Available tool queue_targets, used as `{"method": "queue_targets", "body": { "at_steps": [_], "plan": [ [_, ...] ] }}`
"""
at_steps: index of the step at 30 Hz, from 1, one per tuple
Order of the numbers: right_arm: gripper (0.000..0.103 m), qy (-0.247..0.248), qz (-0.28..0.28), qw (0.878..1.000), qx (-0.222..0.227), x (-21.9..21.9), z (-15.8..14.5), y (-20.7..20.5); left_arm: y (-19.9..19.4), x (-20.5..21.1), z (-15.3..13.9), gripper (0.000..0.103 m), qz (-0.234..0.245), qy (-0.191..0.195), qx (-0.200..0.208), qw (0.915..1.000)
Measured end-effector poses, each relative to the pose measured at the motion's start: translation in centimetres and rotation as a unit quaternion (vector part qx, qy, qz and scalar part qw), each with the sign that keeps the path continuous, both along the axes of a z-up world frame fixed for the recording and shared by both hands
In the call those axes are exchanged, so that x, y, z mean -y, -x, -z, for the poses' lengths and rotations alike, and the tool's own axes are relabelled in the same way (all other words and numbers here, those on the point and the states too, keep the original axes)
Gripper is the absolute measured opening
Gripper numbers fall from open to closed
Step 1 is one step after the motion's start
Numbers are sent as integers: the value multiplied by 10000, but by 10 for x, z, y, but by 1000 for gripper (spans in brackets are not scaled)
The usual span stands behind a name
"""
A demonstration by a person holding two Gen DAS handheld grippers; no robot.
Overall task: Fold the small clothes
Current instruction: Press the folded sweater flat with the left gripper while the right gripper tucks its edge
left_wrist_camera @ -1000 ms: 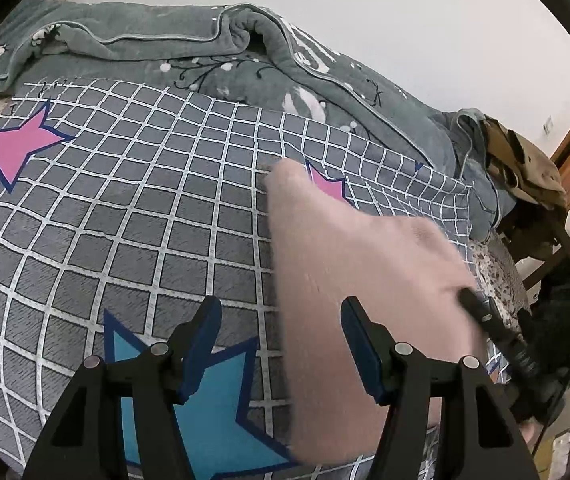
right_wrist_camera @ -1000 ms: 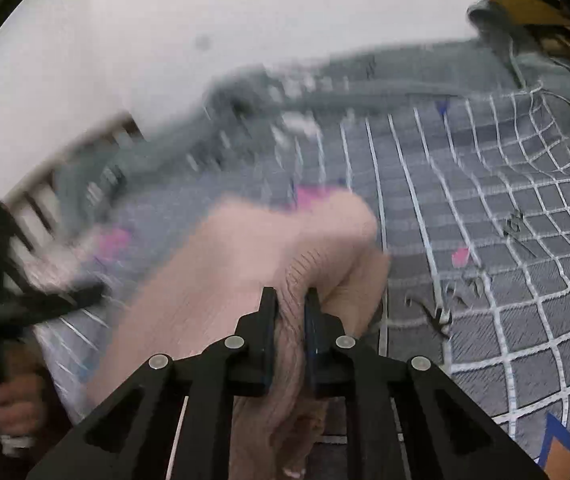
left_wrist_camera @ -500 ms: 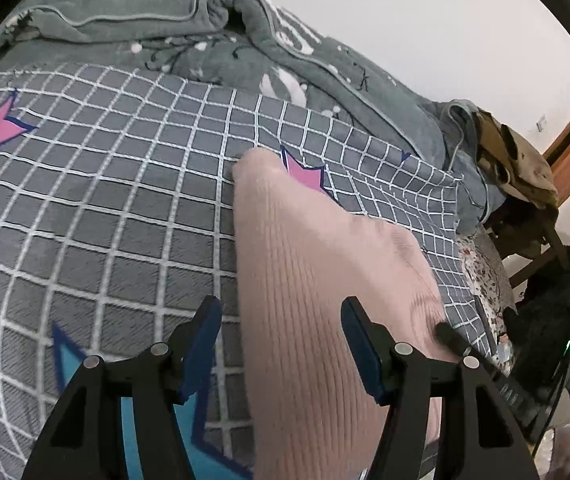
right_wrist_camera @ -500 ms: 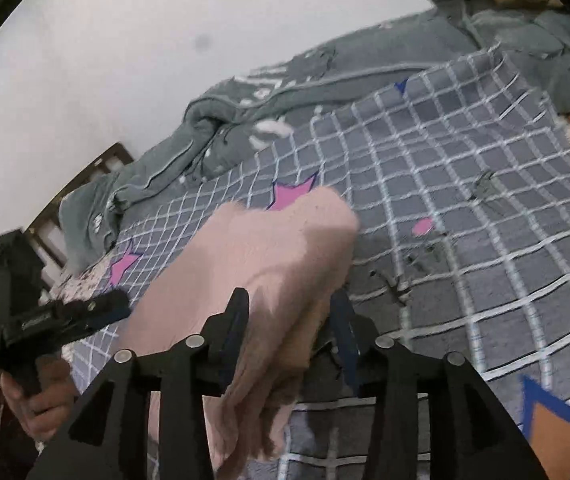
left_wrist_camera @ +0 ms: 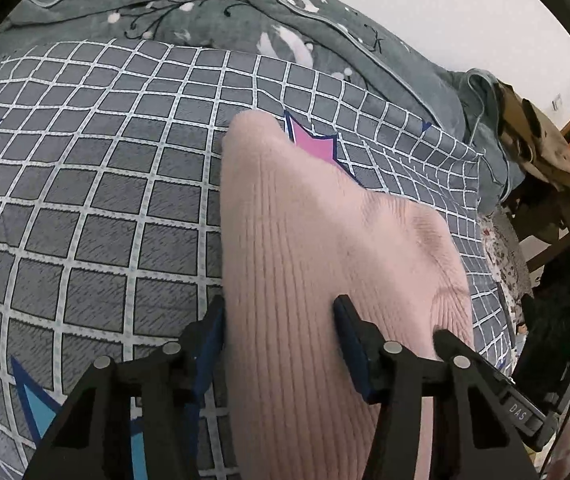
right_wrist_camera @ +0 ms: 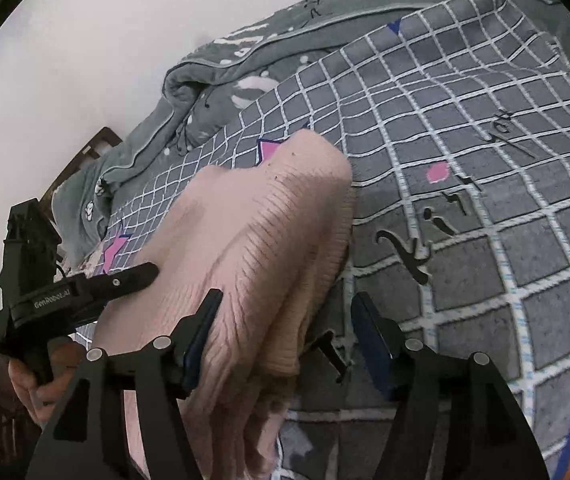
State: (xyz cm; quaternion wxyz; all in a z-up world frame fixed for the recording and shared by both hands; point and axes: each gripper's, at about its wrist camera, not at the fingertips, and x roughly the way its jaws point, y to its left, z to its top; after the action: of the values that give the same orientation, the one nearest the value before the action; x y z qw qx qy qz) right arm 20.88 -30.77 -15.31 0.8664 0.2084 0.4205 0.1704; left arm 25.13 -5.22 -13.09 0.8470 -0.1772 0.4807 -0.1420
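A pink ribbed knit garment (left_wrist_camera: 317, 248) lies folded lengthwise on the grey checked bedspread (left_wrist_camera: 97, 200). It also shows in the right wrist view (right_wrist_camera: 253, 240), with its layered edges near the jaws. My left gripper (left_wrist_camera: 279, 320) is open, its jaws on either side of the garment's near end. My right gripper (right_wrist_camera: 285, 320) is open at the garment's right edge, holding nothing. The left gripper (right_wrist_camera: 85, 288) and the hand that holds it show at the left of the right wrist view.
A rumpled grey blanket (left_wrist_camera: 245, 12) lies along the far side of the bed by the white wall. A wooden chair heaped with clothes (left_wrist_camera: 537, 148) stands at the right. A dark wooden headboard (right_wrist_camera: 81, 156) is at the far left.
My right gripper opened and let go of the pink garment, which now lies flat. My left gripper moved forward so that its open jaws straddle the garment's near end.
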Motion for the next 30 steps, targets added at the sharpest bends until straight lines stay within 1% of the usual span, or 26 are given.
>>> {"method": "queue_targets", "body": {
  "at_steps": [4,5,6,7,8,11,14,17,23,26,28,29,30],
  "plan": [
    [63,-104,-119,9998,-86,-10,6,-7,2,2,-3,39,60,-125,145,9998],
    [62,-142,-125,9998,-109,-11,6,-8,3,3,-4,38,71,-148,197,9997],
    [57,-237,-166,9995,-137,-12,6,-9,3,3,-5,36,78,-169,234,9996],
    [42,-482,-261,9983,-181,-12,6,-10,4,4,-7,35,75,-204,277,9994],
    [38,-612,-241,9976,-196,-11,6,-10,5,3,-10,34,70,-191,343,9992],
    [32,-704,-252,9972,-43,-13,-3,-8,6,-4,-15,33,2,-19,450,9990],
    [30,-932,-298,9952,98,-18,-13,-9,5,-17,-22,32,-88,96,547,9984],
    [29,-980,-414,9941,212,-36,-25,-16,4,-37,-32,32,-248,47,693,9973],
    [29,-990,-868,9905,406,-99,-42,-50,-4,-101,-47,33,-694,-35,799,9944],
    [29,-877,-1102,9888,501,-132,-44,-63,-8,-126,-42,33,-869,-205,768,9930],
    [30,-700,-1217,9892,421,-151,-36,-71,-10,-134,-31,35,-911,-337,660,9931],
    [32,-539,-1239,9903,332,-158,-28,-75,-12,-137,-23,36,-906,-381,546,9937],
    [33,-342,-1231,9915,254,-162,-21,-78,-14,-139,-16,39,-899,-391,426,9943]
  ]
}}
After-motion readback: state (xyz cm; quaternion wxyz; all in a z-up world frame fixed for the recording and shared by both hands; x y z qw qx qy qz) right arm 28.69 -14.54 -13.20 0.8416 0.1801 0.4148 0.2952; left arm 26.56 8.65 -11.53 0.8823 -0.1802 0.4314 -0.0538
